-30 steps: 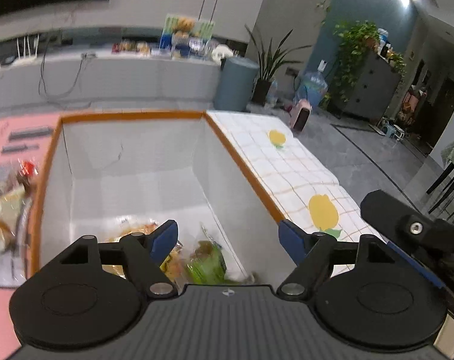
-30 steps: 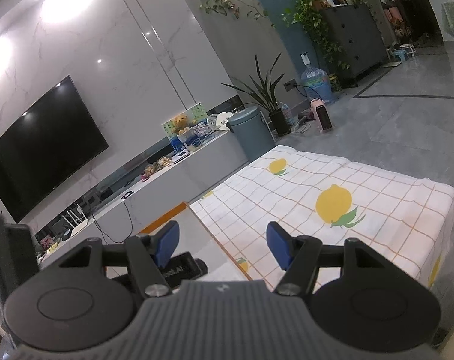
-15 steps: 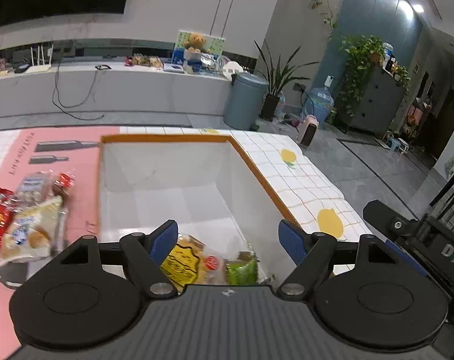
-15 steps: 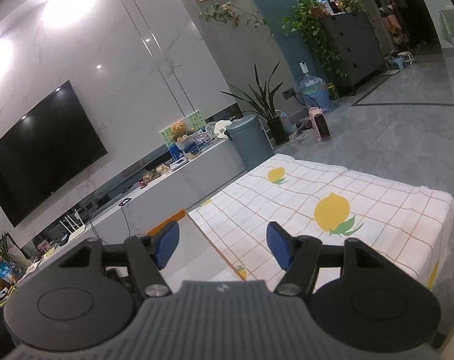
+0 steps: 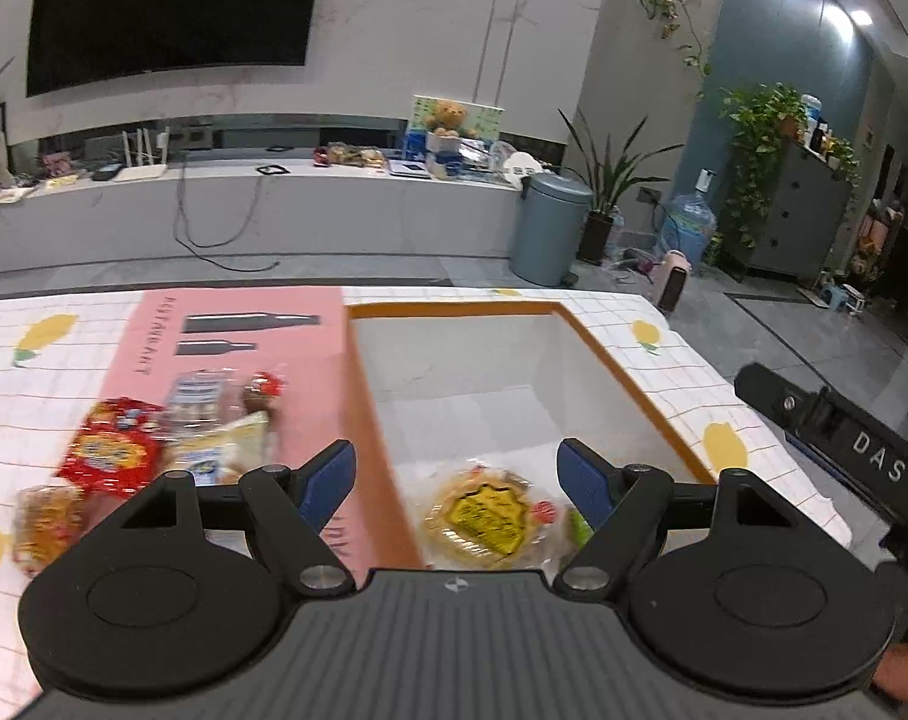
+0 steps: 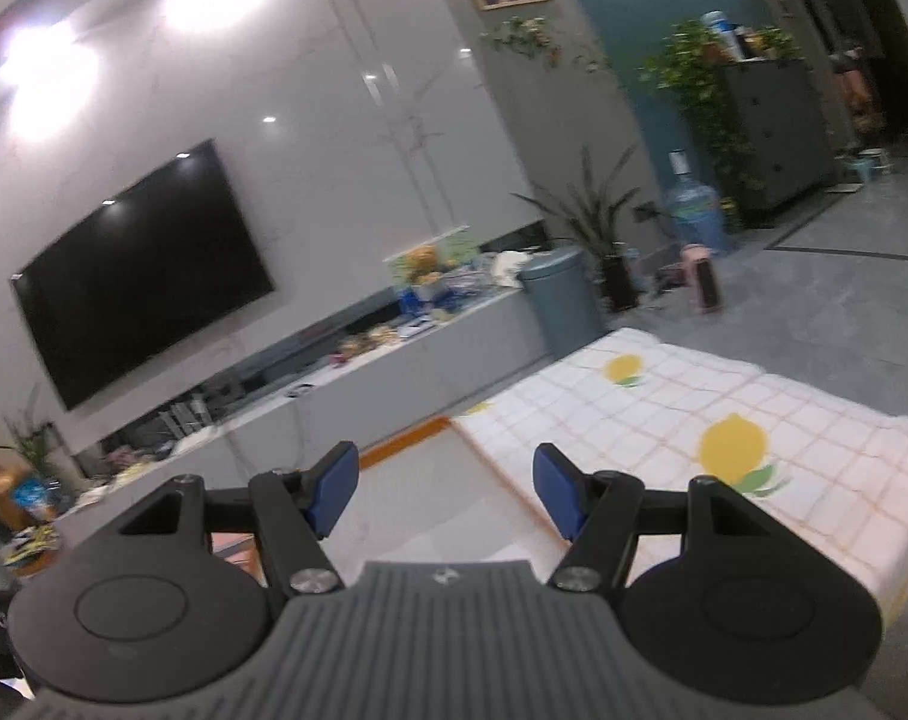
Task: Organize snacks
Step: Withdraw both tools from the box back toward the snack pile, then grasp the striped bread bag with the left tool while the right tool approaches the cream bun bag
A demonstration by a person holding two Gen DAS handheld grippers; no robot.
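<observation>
Overall: two wrist views above a table covered by a lemon-print cloth (image 5: 664, 360).
Left gripper (image 5: 457, 480): bottom centre of the left view, blue pads spread wide with nothing between them, held over the near left part of the box.
Box (image 5: 622, 378): white inside with an orange rim, centre right of the left view, open at the top.
Snacks in box: a clear pack with a yellow label (image 5: 484, 516) lies on the floor at the near end; a green pack (image 5: 580, 531) peeks out just right of it, mostly hidden by the right pad.
Snacks on table: lower left of the left view, on and beside a pink mat (image 5: 244, 324); a red bag (image 5: 115, 450), a pale wrapped pack (image 5: 229, 444), an orange pack (image 5: 46, 519) at the edge. All are blurred.
Right gripper (image 6: 445, 489): bottom centre of the right view, pads apart and empty, above the box's far right corner.
Background: a dark TV (image 5: 172, 6) on a pale wall, a grey bin (image 5: 547, 228) at right.
</observation>
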